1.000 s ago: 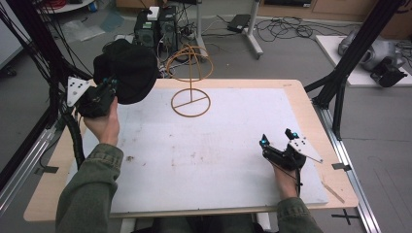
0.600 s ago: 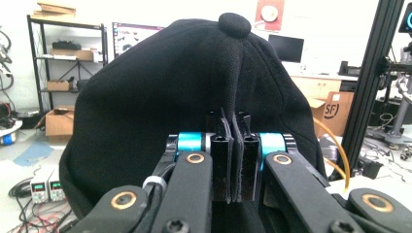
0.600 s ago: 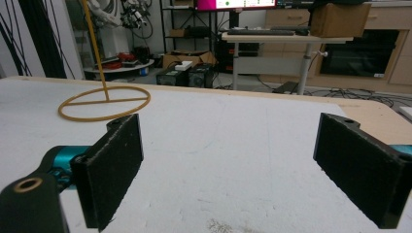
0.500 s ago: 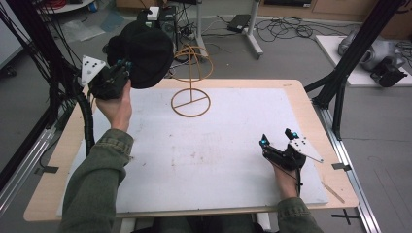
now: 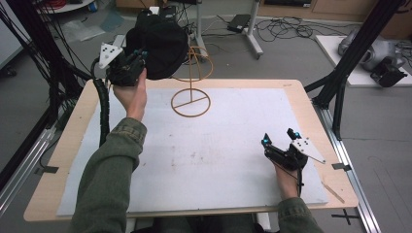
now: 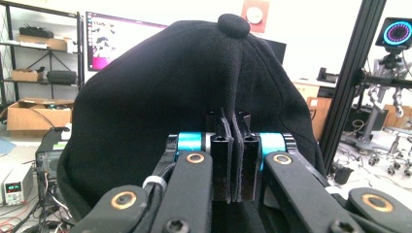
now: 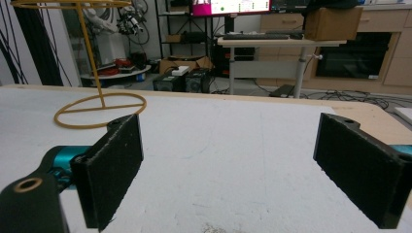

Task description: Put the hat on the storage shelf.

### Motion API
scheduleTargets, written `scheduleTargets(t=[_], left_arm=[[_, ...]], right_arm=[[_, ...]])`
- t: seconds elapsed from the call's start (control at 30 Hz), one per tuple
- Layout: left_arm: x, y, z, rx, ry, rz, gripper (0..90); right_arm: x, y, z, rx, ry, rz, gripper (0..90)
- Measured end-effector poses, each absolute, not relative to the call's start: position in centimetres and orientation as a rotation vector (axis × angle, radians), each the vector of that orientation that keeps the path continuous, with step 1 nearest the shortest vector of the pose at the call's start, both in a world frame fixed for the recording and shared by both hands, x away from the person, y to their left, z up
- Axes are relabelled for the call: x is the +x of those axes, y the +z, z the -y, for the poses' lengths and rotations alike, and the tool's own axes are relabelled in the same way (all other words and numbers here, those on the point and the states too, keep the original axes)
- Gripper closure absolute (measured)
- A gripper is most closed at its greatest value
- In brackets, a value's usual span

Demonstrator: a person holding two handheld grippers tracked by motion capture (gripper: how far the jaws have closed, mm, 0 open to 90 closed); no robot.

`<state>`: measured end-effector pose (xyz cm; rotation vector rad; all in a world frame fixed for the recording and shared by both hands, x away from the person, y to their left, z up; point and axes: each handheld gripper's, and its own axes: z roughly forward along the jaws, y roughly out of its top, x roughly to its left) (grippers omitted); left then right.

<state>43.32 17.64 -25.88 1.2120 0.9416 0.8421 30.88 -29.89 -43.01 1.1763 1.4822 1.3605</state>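
Above the far left corner of the bench (image 5: 311, 97), the left hand-held gripper (image 5: 138, 58) has its jaws pressed together on the fabric of a black cap (image 5: 163, 46), raised in the air beside the gold wire stand (image 5: 191, 99). Wide free white surface lies before the right hand-held gripper (image 5: 281, 141), which rests near the right edge with jaws wide apart, holding nothing. The cap hides the stand's upper ring partly. No writing on the cap is readable.

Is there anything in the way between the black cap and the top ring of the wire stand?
Nothing visible blocks it. The left hand-held gripper holds the black cap up beside the wire stand, close to the top ring, with only open air between them.
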Motion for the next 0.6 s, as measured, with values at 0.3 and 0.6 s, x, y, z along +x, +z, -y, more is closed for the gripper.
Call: scheduleTargets(t=[0.3,0.6], left_arm=[[45.7,-25.2,-15.7,1.201,0.779,-0.955,87.7],[47.7,-24.3,-13.6,1.223,0.759,-0.98,87.6]], right_arm=[[30.9,-43.0,29.8,1.172,1.374,-1.5,9.9],[30.8,-43.1,29.5,1.147,1.362,-1.533,9.9]])
